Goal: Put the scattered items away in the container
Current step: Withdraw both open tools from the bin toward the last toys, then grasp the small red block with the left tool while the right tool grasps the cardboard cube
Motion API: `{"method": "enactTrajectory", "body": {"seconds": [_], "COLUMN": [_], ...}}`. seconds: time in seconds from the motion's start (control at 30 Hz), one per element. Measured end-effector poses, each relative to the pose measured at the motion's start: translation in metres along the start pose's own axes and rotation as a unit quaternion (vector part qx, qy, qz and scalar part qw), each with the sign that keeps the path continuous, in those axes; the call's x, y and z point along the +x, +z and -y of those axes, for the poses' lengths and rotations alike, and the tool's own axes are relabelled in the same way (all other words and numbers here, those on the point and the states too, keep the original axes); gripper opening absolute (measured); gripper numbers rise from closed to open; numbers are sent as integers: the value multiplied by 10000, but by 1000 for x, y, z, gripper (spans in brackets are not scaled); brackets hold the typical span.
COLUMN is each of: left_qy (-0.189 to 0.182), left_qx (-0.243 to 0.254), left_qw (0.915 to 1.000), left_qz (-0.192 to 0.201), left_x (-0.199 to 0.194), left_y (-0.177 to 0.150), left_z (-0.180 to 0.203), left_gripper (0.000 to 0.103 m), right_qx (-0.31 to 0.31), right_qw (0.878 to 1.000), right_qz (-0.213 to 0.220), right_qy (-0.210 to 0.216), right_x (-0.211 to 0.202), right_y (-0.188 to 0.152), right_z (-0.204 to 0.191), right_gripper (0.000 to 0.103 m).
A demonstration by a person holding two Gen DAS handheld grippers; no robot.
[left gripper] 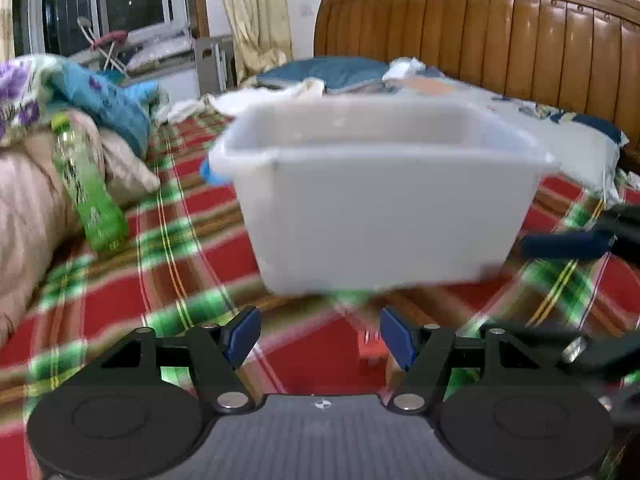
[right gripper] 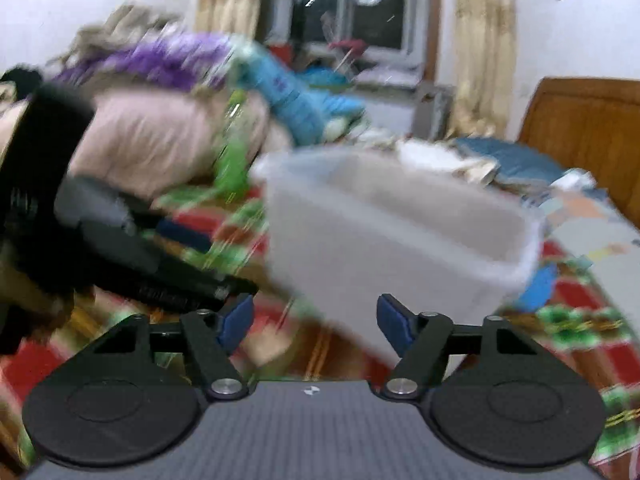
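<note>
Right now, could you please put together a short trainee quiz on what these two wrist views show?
1. True or false: the left gripper is holding the green bottle.
2. What does the white plastic bin stand on? A) a wooden floor B) a red and green plaid bedspread C) a desk
3. Fill in: the green bottle leans against a pink ____.

Key
1. False: its jaws are open with nothing between them, and the bottle lies off to the left of the bin. The right gripper is open and empty too.
2. B.
3. Quilt.
</note>
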State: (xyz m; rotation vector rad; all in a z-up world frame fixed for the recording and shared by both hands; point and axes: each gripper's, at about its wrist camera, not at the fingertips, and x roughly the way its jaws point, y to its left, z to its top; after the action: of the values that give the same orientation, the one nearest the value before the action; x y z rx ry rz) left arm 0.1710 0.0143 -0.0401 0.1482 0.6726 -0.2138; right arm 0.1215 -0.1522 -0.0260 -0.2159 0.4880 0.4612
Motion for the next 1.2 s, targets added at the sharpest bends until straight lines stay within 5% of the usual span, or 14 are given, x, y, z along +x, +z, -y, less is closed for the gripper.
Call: {"method": "enactTrajectory", "body": {"seconds": [0.33, 0.63, 0.7, 0.77, 0.83, 0.97, 1.0, 1.2], "left_qy": [-247, -523, -503, -461, -332, -203, -183, -61], "left_qx": [-25, -32, -47, -81, -1, 212, 221, 520], "left_qw": [9995, 9983, 9983, 9980, 9987, 9990, 9991, 9986], "left_qz": [-181, -244, -280, -418, -391, -331, -313, -64], "left_x": [13, 26, 35, 43, 42, 36, 33, 14], "left_y": [-12, -20, -20, -19, -19, -20, -21, -5], "left_z": [-3, 17, 22, 25, 28, 34, 34, 36], "left_gripper": [69, 69, 61, 35, 22, 22, 22, 22], "right_qx": [-371, -443, -229, -70, 47, 63, 63, 87], "right_qw": [9972, 9979, 9983, 9983, 9985, 9984, 9983, 9991], "right_qz": [-471, -478, -529, -575, -542, -546, -563, -315], "right_qy": [454, -8, -14, -28, -32, -94, -116, -264], "right_x": [75, 39, 37, 39, 39, 42, 42, 23], "right_y": [-10, -37, -41, -44, -45, -43, -42, -34], "right_z": [-15, -2, 6, 12, 14, 12, 11, 13], "right_gripper": [42, 42, 42, 43, 49, 49, 38, 38]}}
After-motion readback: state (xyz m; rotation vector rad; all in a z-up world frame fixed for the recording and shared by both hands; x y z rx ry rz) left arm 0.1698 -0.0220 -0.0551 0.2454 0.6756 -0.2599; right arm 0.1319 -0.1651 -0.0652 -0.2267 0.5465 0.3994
